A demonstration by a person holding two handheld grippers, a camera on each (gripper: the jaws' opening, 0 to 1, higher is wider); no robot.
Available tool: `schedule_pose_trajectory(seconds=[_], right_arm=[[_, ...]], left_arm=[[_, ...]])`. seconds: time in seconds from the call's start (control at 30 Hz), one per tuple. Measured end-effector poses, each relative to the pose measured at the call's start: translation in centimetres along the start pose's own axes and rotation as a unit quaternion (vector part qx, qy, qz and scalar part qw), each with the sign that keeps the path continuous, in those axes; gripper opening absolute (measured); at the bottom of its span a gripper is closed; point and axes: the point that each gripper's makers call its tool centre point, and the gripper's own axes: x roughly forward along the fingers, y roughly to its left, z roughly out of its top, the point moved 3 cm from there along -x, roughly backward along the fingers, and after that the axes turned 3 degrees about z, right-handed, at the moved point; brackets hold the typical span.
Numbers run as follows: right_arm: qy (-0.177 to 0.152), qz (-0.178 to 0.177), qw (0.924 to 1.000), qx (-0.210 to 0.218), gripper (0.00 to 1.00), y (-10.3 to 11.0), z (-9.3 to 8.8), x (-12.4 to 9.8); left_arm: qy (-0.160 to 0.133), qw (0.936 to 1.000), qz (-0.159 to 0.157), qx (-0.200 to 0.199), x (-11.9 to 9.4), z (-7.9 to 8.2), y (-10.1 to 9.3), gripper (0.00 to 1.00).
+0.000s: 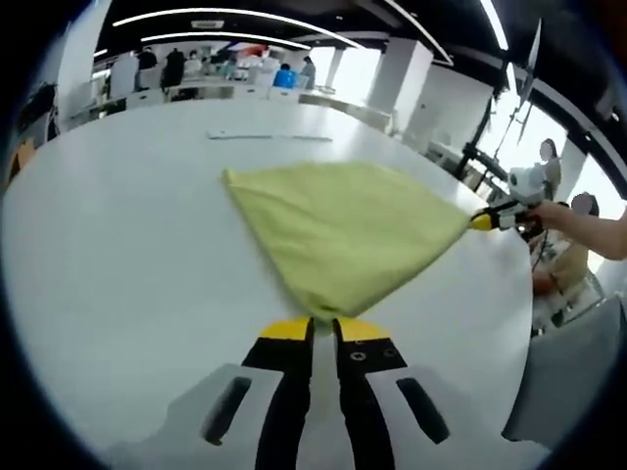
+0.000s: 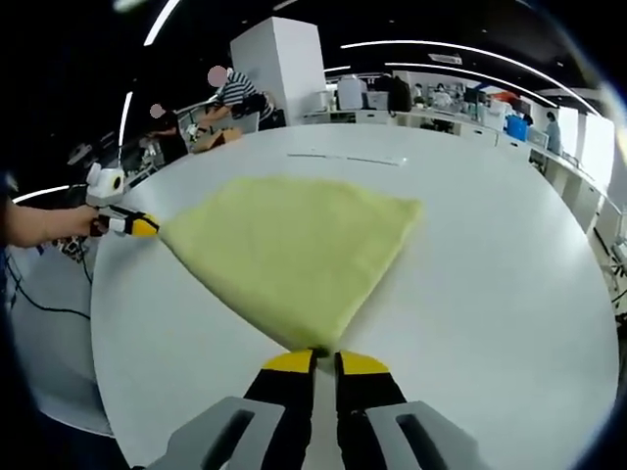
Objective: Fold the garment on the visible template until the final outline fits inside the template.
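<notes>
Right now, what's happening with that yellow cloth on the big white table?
A person is handling a yellow cloth with two hand-held grippers. The left gripper has its jaws closed on one corner, and the right gripper is closed on another, so the cloth is stretched between them over the white table. It looks mid-fold, not finished.

- My left gripper (image 1: 323, 328) view looks low and close across the white table (image 1: 118, 264).
- My right gripper (image 2: 323, 357) view faces it from the opposite corner.
- Both share the yellow cloth (image 1: 338, 230).
</notes>
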Motion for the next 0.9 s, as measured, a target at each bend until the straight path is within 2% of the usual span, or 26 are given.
schedule_pose_trajectory(seconds=[0.1,0.33,0.6,0.7,0.9], right_arm=[[-0.001,0.004,1.0,-0.008,0.0,0.2,0.0,-0.1],[-0.004,0.003,0.9999,-0.01,0.0,0.2,0.2,-0.3],[-0.006,0.007,0.9998,-0.019,0.0,0.1,0.2,-0.6],[-0.005,0.005,0.9997,-0.025,0.0,0.0,0.2,-0.7],[0.003,0.006,0.9994,-0.033,0.0,0.0,-0.1,-1.0]], left_arm=[[-0.002,1.0,-0.003,-0.008,0.3,-0.1,-0.3,0.12],[-0.005,0.9999,-0.004,-0.008,0.7,-0.1,-0.6,0.01],[-0.004,1.0,-0.003,-0.001,0.3,0.1,-0.6,0.0],[0.002,0.9999,0.002,0.017,0.1,0.0,-0.4,0.0],[0.007,0.9996,0.02,0.018,-0.1,-0.2,0.6,0.0]])
